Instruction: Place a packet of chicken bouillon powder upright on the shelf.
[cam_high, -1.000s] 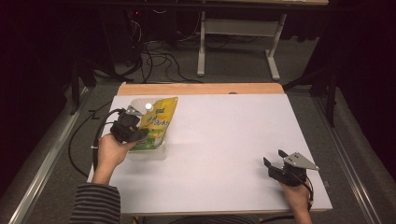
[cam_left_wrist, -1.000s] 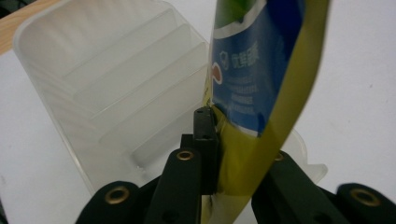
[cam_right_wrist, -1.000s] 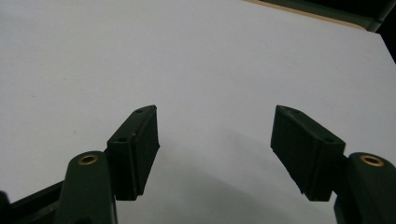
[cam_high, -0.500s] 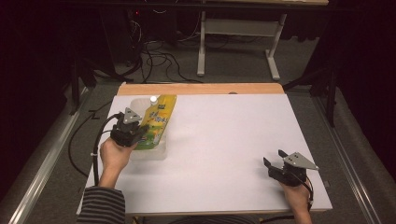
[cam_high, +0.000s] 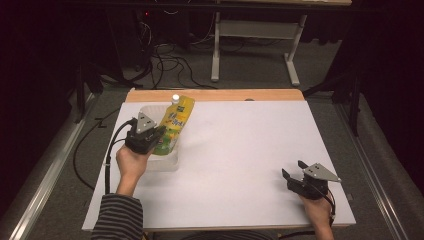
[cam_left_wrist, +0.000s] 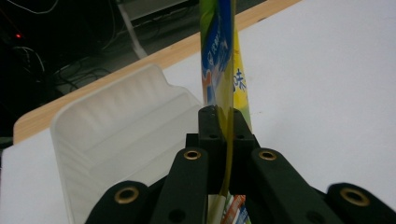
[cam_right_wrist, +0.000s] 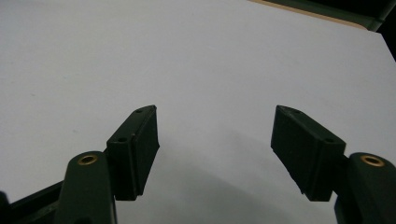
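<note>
A yellow-green spouted pouch (cam_high: 173, 125) with a white cap is held over a clear plastic tray (cam_high: 145, 112) at the table's left. My left gripper (cam_high: 150, 137) is shut on the pouch's lower part. In the left gripper view the pouch (cam_left_wrist: 223, 60) stands edge-on, pinched between the black jaws of my left gripper (cam_left_wrist: 223, 135), with the white ribbed tray (cam_left_wrist: 116, 130) to its left. My right gripper (cam_high: 295, 179) rests near the table's front right corner, open, with nothing between its jaws. The right gripper (cam_right_wrist: 215, 140) looks over bare white tabletop.
The white tabletop (cam_high: 250, 145) has a wooden strip (cam_high: 225, 95) along its far edge. Beyond it stand a table frame (cam_high: 250, 45) and loose cables (cam_high: 165, 55) on the dark floor. A black cable (cam_high: 107, 155) trails from the left gripper.
The left gripper with the pouch has drawn slightly back toward me and lifted the pouch more upright over the tray. The right gripper has stayed put.
</note>
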